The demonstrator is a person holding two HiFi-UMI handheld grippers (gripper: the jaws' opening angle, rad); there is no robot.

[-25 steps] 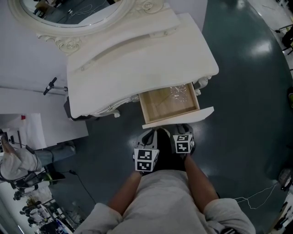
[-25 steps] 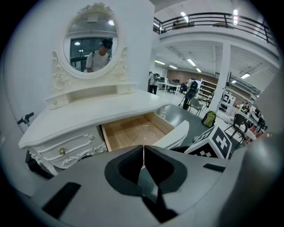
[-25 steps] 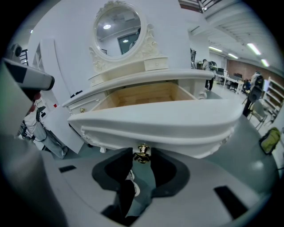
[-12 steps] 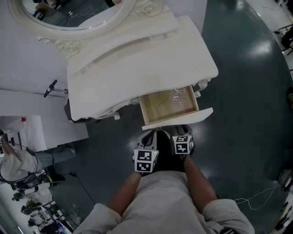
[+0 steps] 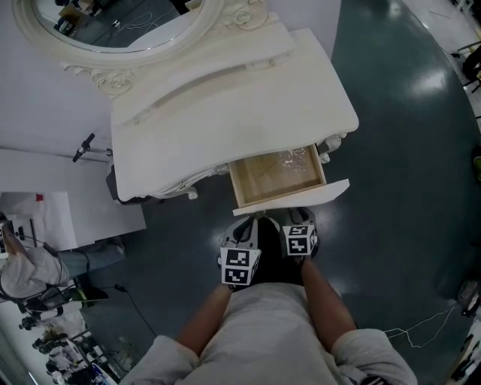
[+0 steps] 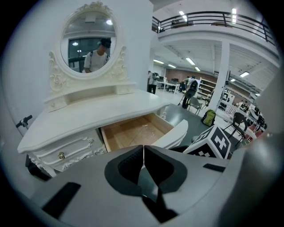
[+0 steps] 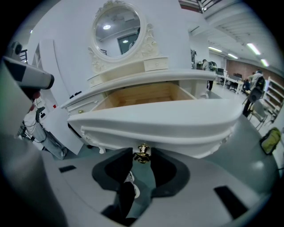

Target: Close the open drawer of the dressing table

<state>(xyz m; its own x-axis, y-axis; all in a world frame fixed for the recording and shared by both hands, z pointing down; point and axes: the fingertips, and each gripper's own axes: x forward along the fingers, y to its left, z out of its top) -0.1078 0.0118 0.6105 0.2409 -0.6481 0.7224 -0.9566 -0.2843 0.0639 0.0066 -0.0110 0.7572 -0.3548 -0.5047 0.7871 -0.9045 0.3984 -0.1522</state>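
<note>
The white dressing table (image 5: 225, 105) has its right-hand drawer (image 5: 274, 180) pulled out, showing a bare wooden bottom. Its white front panel (image 7: 155, 122) fills the right gripper view, with a small brass knob (image 7: 142, 153) under it. My right gripper (image 7: 142, 156) is shut on that knob, a pad pressed to each side. In the head view the right gripper (image 5: 299, 216) meets the drawer front (image 5: 293, 198). My left gripper (image 5: 246, 225) hangs just left of it, off the drawer. In its own view the left gripper (image 6: 143, 157) is shut and empty.
An oval mirror (image 5: 113, 22) stands at the back of the table. A white board (image 5: 75, 203) leans at the left, with a person (image 5: 22, 271) and gear beyond. A thin cable (image 5: 421, 327) lies on the dark floor at the right.
The drawer has slid a little way into the table, with the right gripper on its knob. The left gripper has stayed put.
</note>
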